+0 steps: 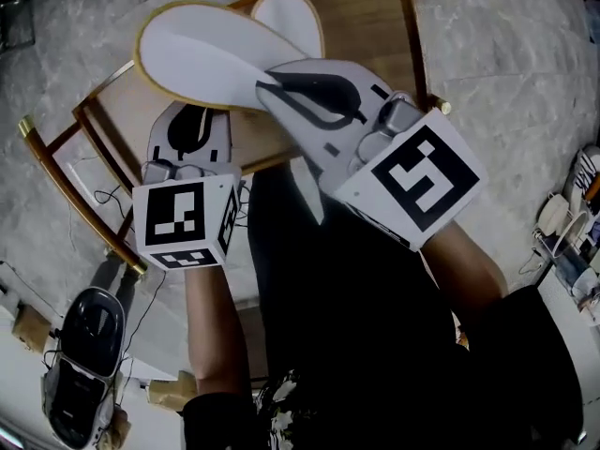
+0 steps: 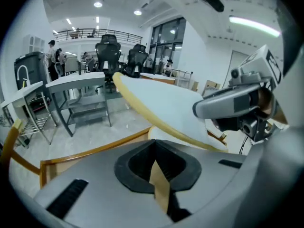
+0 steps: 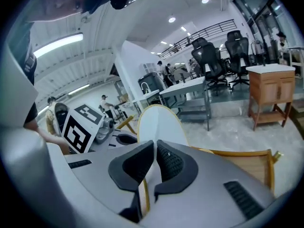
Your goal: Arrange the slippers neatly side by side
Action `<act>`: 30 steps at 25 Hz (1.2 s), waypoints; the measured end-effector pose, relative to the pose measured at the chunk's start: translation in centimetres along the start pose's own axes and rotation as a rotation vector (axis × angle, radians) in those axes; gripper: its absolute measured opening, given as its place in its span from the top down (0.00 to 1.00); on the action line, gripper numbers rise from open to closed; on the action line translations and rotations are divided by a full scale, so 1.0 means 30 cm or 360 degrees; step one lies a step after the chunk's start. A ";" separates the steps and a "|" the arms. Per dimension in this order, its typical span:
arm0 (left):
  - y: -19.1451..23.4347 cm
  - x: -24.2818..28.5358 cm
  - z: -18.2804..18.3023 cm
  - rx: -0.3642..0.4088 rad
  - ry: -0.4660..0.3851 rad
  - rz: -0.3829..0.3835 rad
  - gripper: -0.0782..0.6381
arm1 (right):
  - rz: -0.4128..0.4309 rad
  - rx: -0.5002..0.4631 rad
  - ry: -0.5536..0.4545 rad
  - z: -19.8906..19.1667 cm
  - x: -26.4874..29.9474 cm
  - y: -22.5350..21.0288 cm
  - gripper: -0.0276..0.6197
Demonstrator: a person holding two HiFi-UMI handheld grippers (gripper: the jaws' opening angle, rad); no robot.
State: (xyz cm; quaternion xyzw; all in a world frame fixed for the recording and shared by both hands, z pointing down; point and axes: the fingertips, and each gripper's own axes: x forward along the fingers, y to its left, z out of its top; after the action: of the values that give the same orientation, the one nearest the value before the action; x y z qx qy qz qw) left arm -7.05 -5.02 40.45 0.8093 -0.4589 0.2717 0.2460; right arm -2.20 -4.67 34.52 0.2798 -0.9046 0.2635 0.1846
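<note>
While both slippers are held up over the wooden frame (image 1: 375, 26), my right gripper (image 1: 269, 85) is clamped on the rim of the large white, tan-edged slipper (image 1: 206, 54). My left gripper (image 1: 191, 127) is pinched tight on the tan rim of the second slipper (image 1: 286, 17), which lies partly beneath the first.

Obstructions and illegible areas noted.
The rear slipper (image 1: 286, 17) shows only one rounded end past the front slipper (image 1: 202, 59), which covers the left gripper's (image 1: 194, 118) tips; the wooden frame (image 1: 375, 26) is partly covered; distant figures (image 2: 51, 51) are too small to identify.
</note>
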 end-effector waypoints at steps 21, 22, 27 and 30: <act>-0.244 0.192 -0.054 -0.0109 0.0033 -0.0029 0.89 | -0.0821 0.0668 -0.0010 -0.398 -0.239 -0.538 0.94; -0.241 0.192 -0.063 -0.0136 0.0032 -0.0010 0.89 | -0.0829 0.0678 0.0000 -0.411 -0.231 -0.540 0.94; -0.242 0.170 -0.137 -0.0235 0.0039 0.0066 0.89 | -0.0773 0.0919 -0.0040 -0.449 -0.190 -0.534 0.94; -0.253 0.161 -0.198 -0.0284 0.0092 0.0067 0.89 | -0.0738 0.0921 -0.0005 -0.458 -0.163 -0.520 0.94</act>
State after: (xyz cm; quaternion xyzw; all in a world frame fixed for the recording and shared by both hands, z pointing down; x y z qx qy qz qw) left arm 0.41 -0.63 46.87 0.7662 -0.4911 0.2581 0.3244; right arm 13.57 -5.68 48.87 0.5183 -0.7053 0.4592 0.1514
